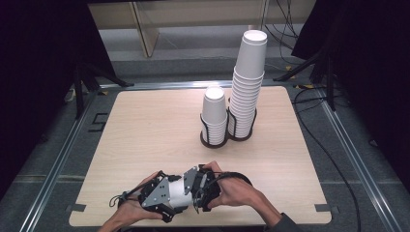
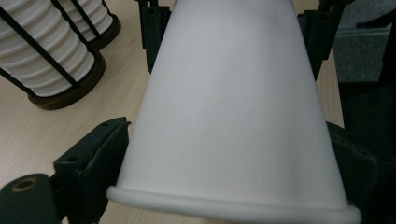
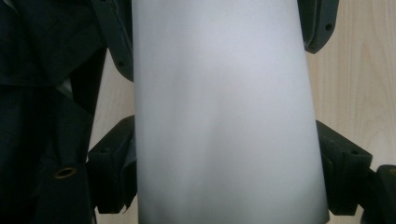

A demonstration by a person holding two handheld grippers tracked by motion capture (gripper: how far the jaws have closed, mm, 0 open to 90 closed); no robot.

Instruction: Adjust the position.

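- Lying sideways near the table's [image 1: 145,125] front edge, a white paper cup [image 1: 181,193] is clamped between both grippers.
- The left gripper [image 1: 170,195] is closed on the cup's wide, rimmed end.
- The right gripper [image 1: 193,191] is closed on the narrower end.
- Farther back, well apart, a short cup stack [image 1: 214,116] and a tall cup stack [image 1: 248,84] are held upright in black wire holders [image 1: 227,137].

cup [image 2: 233,116]: matt white paper, smooth. table [image 1: 145,145]: pale wood-grain laminate. cup holders [image 1: 213,140]: black wire, dark bases.
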